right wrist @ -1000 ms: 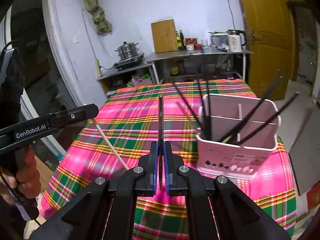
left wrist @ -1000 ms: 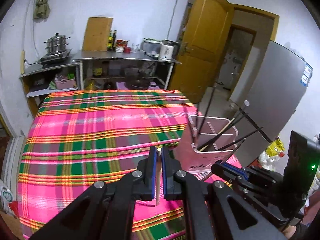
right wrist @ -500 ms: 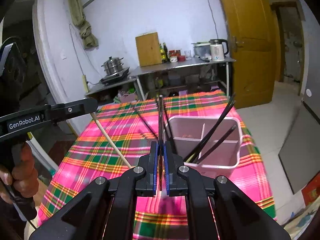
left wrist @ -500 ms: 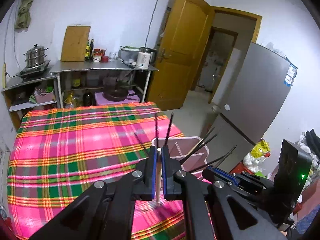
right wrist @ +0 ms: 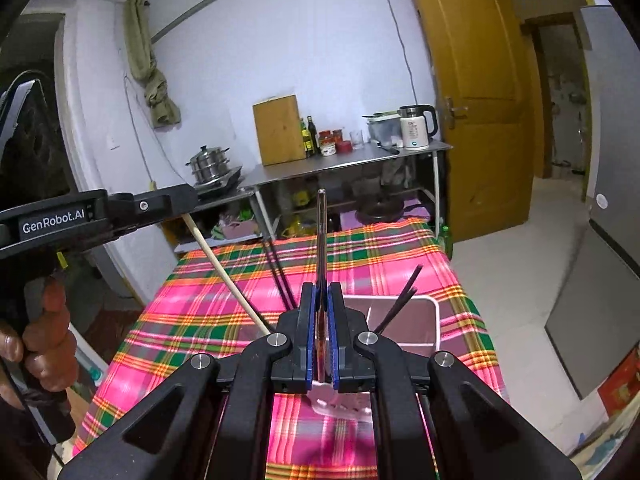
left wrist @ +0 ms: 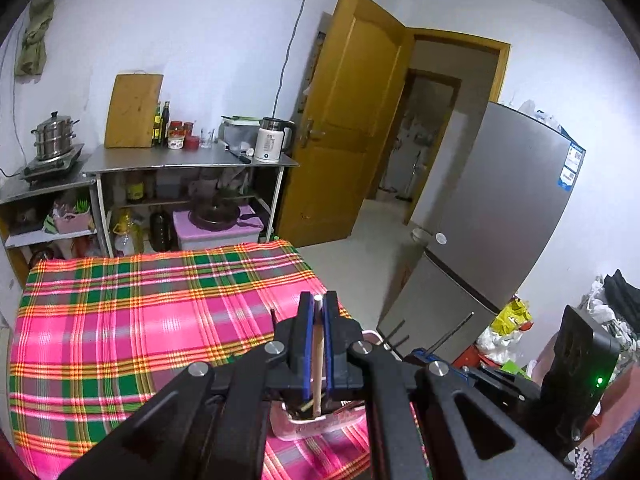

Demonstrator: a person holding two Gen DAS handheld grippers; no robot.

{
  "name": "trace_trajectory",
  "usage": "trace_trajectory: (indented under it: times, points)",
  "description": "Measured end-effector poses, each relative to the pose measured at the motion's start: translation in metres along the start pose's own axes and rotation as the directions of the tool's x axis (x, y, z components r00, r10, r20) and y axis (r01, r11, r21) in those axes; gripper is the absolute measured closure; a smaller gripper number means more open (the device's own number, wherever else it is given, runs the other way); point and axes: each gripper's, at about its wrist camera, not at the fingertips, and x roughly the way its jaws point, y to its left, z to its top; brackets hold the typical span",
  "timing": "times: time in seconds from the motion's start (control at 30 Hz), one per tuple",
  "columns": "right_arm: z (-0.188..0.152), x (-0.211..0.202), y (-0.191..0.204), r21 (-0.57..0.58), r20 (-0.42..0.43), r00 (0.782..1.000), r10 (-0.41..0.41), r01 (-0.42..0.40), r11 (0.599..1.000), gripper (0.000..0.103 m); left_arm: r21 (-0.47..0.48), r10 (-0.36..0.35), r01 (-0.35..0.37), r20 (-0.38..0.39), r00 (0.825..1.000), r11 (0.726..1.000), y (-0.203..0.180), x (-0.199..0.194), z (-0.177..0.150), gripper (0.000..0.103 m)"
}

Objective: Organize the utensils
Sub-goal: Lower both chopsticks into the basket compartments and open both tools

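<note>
L gripper [left wrist: 317, 312] has its jaws pinching a pale wooden chopstick [left wrist: 318, 356], which slants down w/ its lower tip inside the pink utensil holder [right wrist: 424, 322]. R gripper [right wrist: 321, 304] has its jaws pinching a thin metal utensil [right wrist: 321, 240] that stands up past the tips, right over the holder. Holder sits on the plaid cloth [left wrist: 120, 320] near the bench's right edge in the R wrist view, w/ several dark chopsticks [right wrist: 400, 300] leaning in its compartments; which compartment holds the wooden one I can't tell.
</note>
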Motion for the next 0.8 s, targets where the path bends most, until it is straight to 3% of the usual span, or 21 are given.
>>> trace_trajectory:
  times: [0.4,0.8]
  points:
    - [-0.01,0.029,-0.012,0.007,-0.037,0.999,-0.03,0.031,1.0,0.097,-0.011,-0.004,0.004,-0.07,0.998,1.0,0.008,0.046,-0.014,0.098]
    - [-0.013,0.033,0.002,-0.079,-0.033,0.996,-0.08,0.077,0.994,0.097,-0.007,-0.018,0.017,-0.113,0.993,1.0,0.015,0.063,-0.031,0.098]
